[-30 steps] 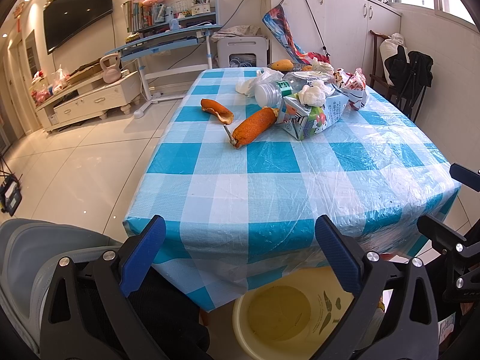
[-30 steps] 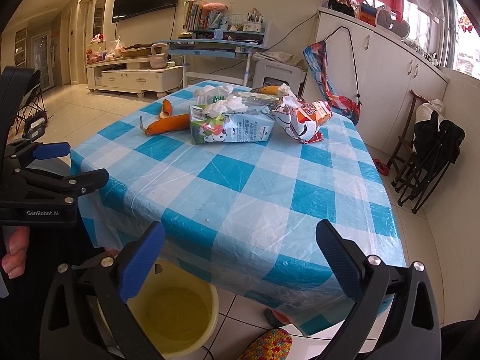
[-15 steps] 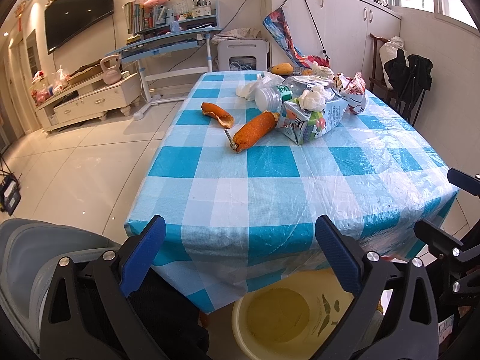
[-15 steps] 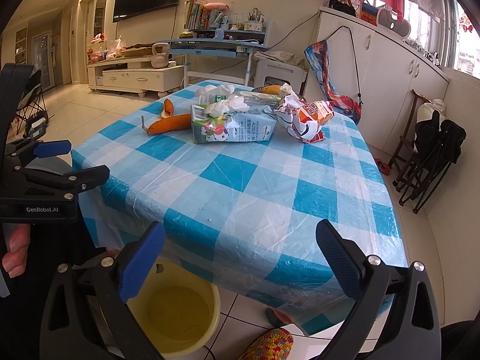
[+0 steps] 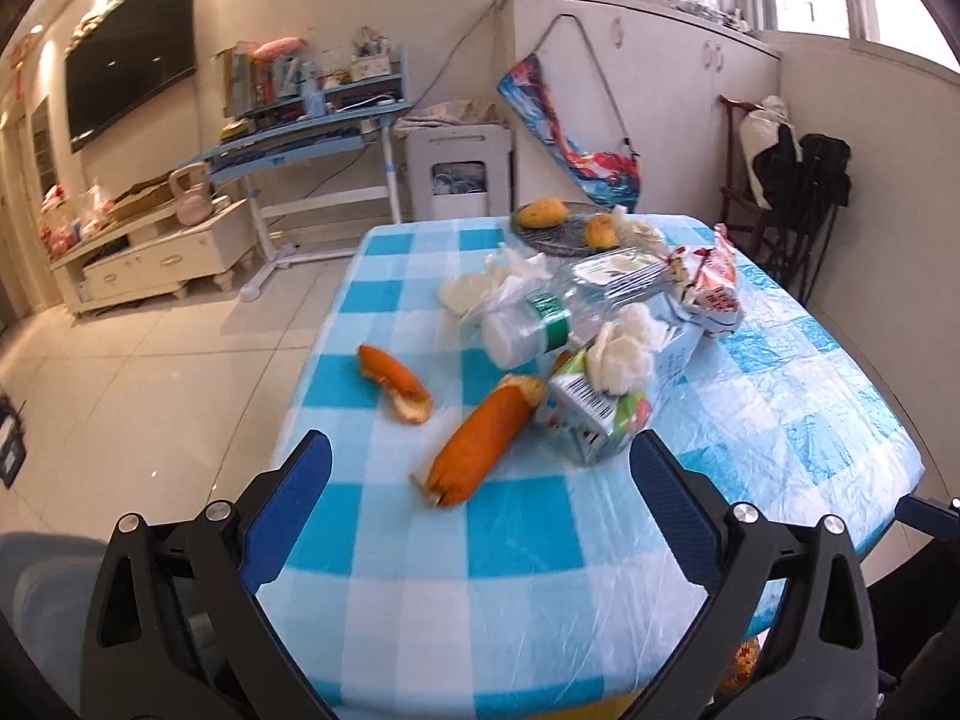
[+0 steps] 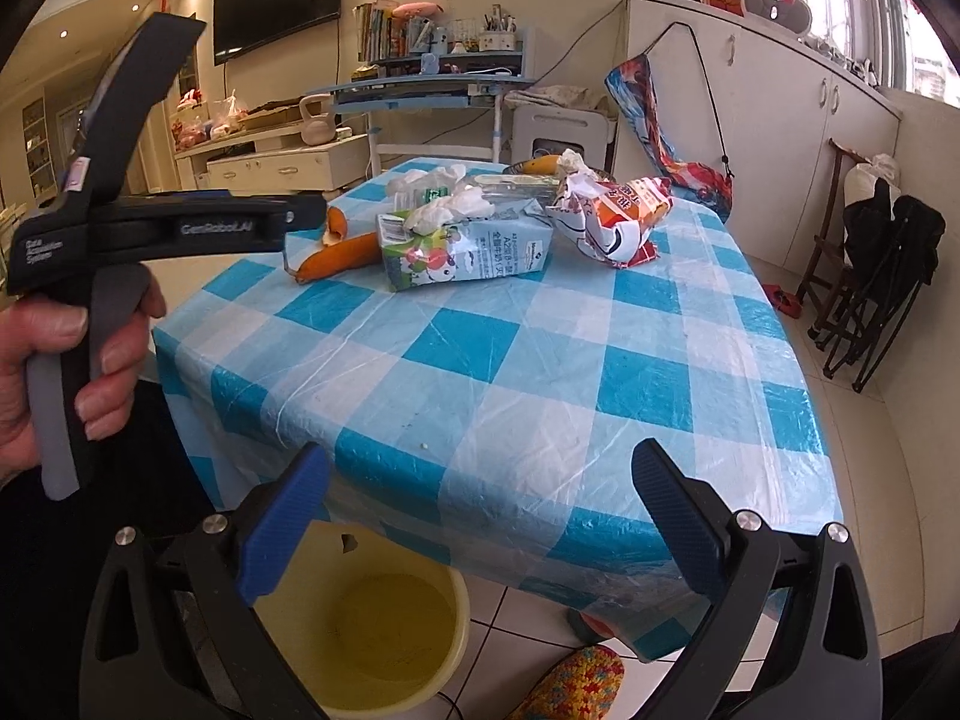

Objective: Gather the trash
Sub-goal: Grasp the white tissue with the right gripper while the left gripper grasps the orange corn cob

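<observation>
My left hand-held gripper (image 5: 480,480) hangs wide open, empty, facing the long orange peel (image 5: 480,441) on the bench (image 5: 522,570). I'd straddle its middle before closing. My right hand-held gripper (image 6: 480,504) is open above the yellow bucket (image 6: 384,636). The milk carton (image 5: 606,414) hides the peel's far end; blur softens edges.

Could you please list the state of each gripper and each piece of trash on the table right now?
Left gripper: jaws open, empty.
Right gripper: jaws open, empty.
Milk carton: lying on its side.
Plastic bottle: lying down.
Snack wrapper: crumpled.
Yellow bucket: upright, apparently empty.
</observation>
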The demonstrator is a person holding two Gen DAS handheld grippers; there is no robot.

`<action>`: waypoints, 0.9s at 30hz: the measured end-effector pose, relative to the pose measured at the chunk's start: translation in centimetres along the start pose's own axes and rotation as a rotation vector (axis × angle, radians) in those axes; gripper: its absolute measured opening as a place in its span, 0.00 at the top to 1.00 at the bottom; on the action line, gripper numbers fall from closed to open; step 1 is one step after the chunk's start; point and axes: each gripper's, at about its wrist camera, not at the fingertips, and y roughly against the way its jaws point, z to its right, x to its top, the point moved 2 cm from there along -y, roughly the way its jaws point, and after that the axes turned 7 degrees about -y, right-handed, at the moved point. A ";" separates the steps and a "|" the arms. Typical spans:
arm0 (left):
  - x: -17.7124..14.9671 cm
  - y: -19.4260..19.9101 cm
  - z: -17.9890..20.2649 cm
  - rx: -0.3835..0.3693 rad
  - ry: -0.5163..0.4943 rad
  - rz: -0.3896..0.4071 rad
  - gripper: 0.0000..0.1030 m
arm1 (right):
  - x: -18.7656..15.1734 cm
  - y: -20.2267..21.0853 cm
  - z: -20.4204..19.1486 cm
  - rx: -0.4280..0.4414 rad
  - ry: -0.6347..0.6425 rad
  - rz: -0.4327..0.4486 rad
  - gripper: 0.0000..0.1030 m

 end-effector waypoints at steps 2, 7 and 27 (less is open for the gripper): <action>1.4 -2.3 0.6 -0.077 -0.020 -0.008 0.06 | 0.3 0.0 0.9 -0.001 -0.035 -0.001 0.06; 2.9 -7.4 1.9 -0.319 0.036 -0.088 0.06 | 0.4 0.1 3.5 -0.012 -0.128 -0.002 0.06; -3.2 1.5 -0.5 -0.015 0.057 -0.091 0.06 | 5.8 -1.1 3.5 0.046 -0.150 0.090 0.06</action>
